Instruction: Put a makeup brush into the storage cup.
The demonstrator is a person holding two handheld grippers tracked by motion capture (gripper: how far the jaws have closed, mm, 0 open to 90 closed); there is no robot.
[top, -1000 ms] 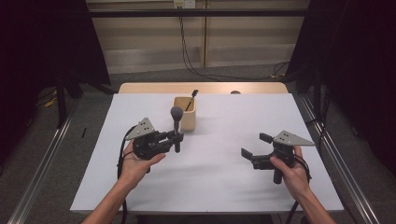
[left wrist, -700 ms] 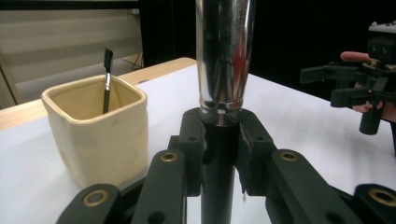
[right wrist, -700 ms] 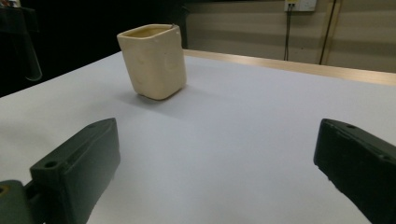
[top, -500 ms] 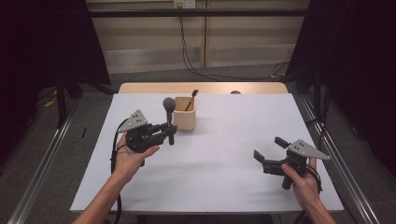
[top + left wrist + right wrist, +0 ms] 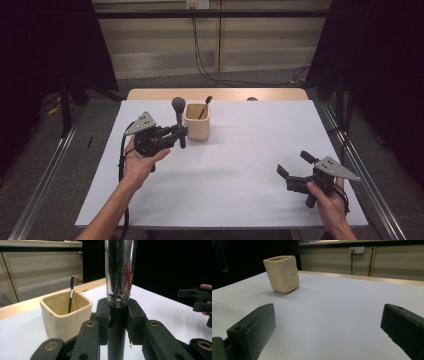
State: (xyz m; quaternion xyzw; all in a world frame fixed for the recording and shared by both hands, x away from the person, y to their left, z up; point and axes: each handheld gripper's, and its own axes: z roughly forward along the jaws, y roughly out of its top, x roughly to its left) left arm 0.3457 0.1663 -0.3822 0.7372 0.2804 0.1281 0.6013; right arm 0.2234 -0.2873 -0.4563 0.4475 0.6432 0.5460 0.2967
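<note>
Brush-carrying left fingers (image 5: 181, 134), clamped on the black-handled, chrome-ferruled makeup brush (image 5: 179, 120), have neared the cream square ceramic cup (image 5: 197, 129) at three o'clock; right fingers (image 5: 295, 170) gape empty.

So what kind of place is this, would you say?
Probably a lab or recording studio: a white-covered table ringed by dark curtains, cables hanging down the back wall, and floor rails beside the table.
</note>
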